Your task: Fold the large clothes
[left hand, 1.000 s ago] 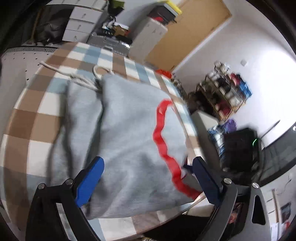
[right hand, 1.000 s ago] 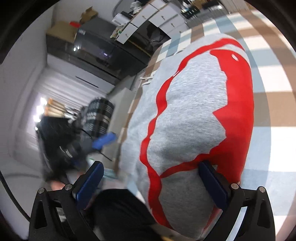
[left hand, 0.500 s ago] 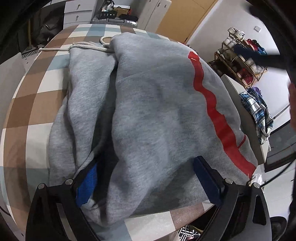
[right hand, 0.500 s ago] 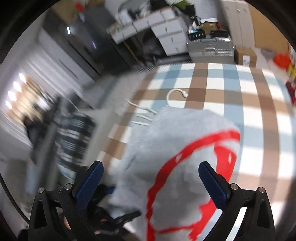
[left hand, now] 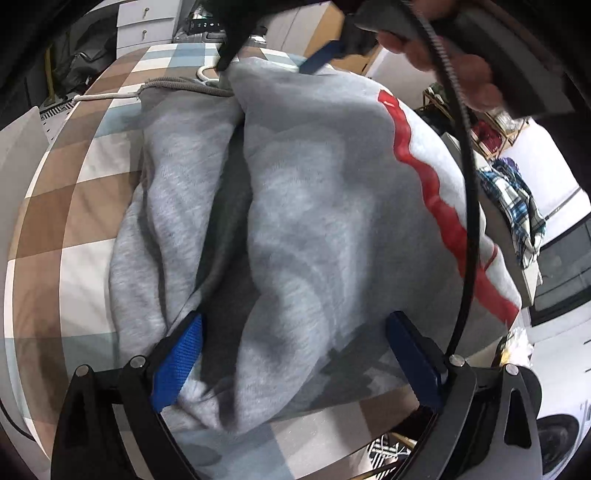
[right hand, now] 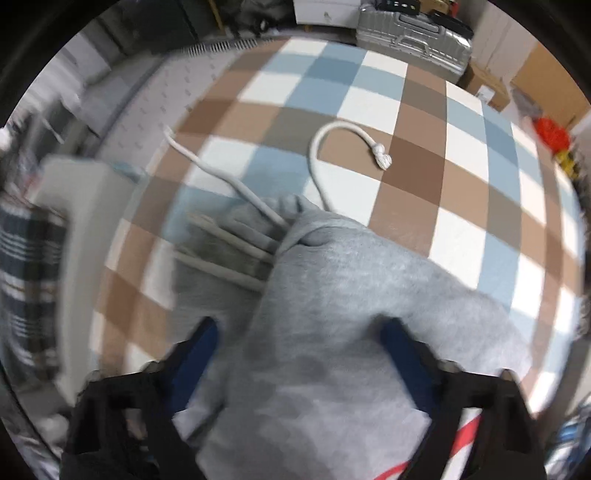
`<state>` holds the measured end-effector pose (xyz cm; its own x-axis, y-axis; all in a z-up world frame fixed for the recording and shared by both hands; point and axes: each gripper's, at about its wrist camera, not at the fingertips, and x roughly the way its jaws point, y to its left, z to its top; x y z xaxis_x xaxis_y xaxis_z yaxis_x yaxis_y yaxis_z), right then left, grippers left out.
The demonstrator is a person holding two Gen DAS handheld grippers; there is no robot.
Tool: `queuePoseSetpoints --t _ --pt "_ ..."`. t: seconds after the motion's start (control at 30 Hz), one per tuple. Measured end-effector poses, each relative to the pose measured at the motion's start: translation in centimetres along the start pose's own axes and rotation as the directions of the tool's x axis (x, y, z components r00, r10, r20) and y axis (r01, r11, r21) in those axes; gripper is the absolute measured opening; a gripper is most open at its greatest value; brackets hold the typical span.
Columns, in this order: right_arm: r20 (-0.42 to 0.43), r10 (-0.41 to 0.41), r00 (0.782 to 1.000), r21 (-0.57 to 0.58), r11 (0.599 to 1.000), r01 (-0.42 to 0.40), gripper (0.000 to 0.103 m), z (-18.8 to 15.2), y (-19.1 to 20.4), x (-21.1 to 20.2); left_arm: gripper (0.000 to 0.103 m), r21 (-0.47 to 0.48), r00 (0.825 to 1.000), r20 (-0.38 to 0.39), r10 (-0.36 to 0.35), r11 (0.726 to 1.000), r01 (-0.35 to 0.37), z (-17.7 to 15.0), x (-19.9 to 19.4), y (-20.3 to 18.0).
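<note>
We have the grey hoodie (left hand: 332,221) folded on the checked worktop (left hand: 74,206). Left hand-held gripper (left hand: 295,354) straddles its near edge, wide; right hand-held gripper (right hand: 299,354) is closing around the far fold. Next, we pinch both ends firmly.

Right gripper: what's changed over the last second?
The right gripper swung from the hoodie's near, red-printed end to its drawstring end; its jaws are closing over a fold. The left gripper sank onto the near end, open. Hoodie stays folded on the checked table.

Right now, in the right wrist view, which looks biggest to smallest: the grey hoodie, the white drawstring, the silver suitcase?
1. grey hoodie, though it lies nearest the camera.
2. silver suitcase.
3. white drawstring, long but thin.
</note>
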<state>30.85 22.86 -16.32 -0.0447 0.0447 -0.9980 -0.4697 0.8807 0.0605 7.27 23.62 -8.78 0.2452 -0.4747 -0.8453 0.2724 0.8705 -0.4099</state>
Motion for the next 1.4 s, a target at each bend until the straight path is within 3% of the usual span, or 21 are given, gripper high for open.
queuePoseSetpoints --t 0.07,0.23,0.27,0.3,0.37,0.43,0.47,0.53,0.57,0.67,0.77,0.83,0.93,1.07,1.17,1.3,1.4 --pt "-0.016 -0.066 0.998 -0.053 0.996 0.065 0.036 0.0 0.7 0.7 0.095 0.013 1.0 -0.006 0.003 1.0 -0.003 -0.2 -0.1 0.0" --pt "0.003 -0.075 0.997 -0.088 0.993 0.075 0.026 -0.2 1.6 -0.1 0.095 0.017 1.0 -0.015 0.006 1.0 -0.006 -0.4 -0.2 -0.1" --pt "0.006 -0.077 0.997 -0.097 0.992 0.077 0.032 -0.2 2.0 -0.2 0.095 0.016 1.0 -0.016 0.008 1.0 -0.008 -0.4 -0.3 -0.1" --pt "0.006 -0.098 0.995 -0.116 0.988 0.098 0.055 -0.3 2.5 -0.1 0.095 0.018 1.0 -0.016 0.013 1.0 -0.012 -0.5 -0.3 -0.2" --pt "-0.023 -0.126 0.992 -0.15 0.981 0.121 0.081 -0.4 3.5 0.6 0.095 0.023 1.0 -0.017 0.021 1.0 -0.021 -0.6 -0.3 -0.2" --pt "-0.033 -0.178 0.983 -0.164 0.972 0.17 0.08 -0.1 4.1 1.6 0.095 0.025 1.0 -0.015 0.022 0.999 -0.021 -0.7 -0.2 -0.3" --pt "-0.037 -0.2 0.979 -0.161 0.968 0.191 0.077 0.0 4.1 2.1 0.095 0.028 1.0 -0.015 0.021 0.999 -0.02 -0.7 -0.2 -0.3" --pt "-0.022 -0.261 0.965 -0.166 0.953 0.253 0.052 0.2 4.2 2.5 0.095 0.029 1.0 -0.016 0.017 0.999 -0.016 -0.7 -0.1 -0.2" --pt "-0.015 -0.296 0.955 -0.183 0.94 0.288 0.03 0.2 4.3 2.6 0.095 0.031 1.0 -0.016 0.014 0.999 -0.013 -0.7 -0.1 -0.2" --pt "0.026 -0.288 0.957 -0.225 0.931 0.287 0.02 -0.3 4.1 1.6 0.095 0.033 1.0 -0.018 0.009 0.999 -0.009 -0.9 -0.2 -0.2" --pt "0.11 -0.265 0.958 -0.238 0.929 0.284 0.017 -1.0 3.5 -0.1 0.095 0.028 1.0 -0.023 0.01 1.0 -0.009 -1.0 -0.3 -0.2" --pt "0.159 -0.214 0.964 -0.202 0.949 0.244 0.017 -1.3 3.0 -1.5 0.095 0.019 1.0 -0.026 0.006 1.0 -0.005 -1.0 -0.5 -0.1" --pt "0.241 -0.082 0.967 -0.096 0.99 0.108 0.016 -1.8 2.0 -4.5 0.095 0.006 1.0 -0.025 -0.012 1.0 0.012 -1.3 -0.9 0.6" --pt "0.27 0.063 0.961 0.023 0.997 -0.072 0.016 -1.9 0.8 -6.1 0.095 -0.01 0.998 -0.032 -0.051 0.999 0.051 -1.2 -1.3 1.4" --pt "0.26 0.188 0.947 0.159 0.959 -0.234 0.017 -1.3 -0.7 -5.4 0.095 -0.023 0.998 -0.034 -0.047 0.999 0.046 -1.1 -1.2 1.7" --pt "0.224 0.278 0.934 0.301 0.892 -0.337 0.017 -0.3 -1.5 -2.2 0.095 -0.004 0.999 -0.037 -0.031 1.0 0.031 -1.3 -1.2 1.3" --pt "0.181 0.316 0.931 0.395 0.844 -0.363 0.017 0.2 -1.8 1.5 0.095 -0.008 0.999 -0.039 -0.035 0.999 0.034 -1.2 -1.2 1.4"
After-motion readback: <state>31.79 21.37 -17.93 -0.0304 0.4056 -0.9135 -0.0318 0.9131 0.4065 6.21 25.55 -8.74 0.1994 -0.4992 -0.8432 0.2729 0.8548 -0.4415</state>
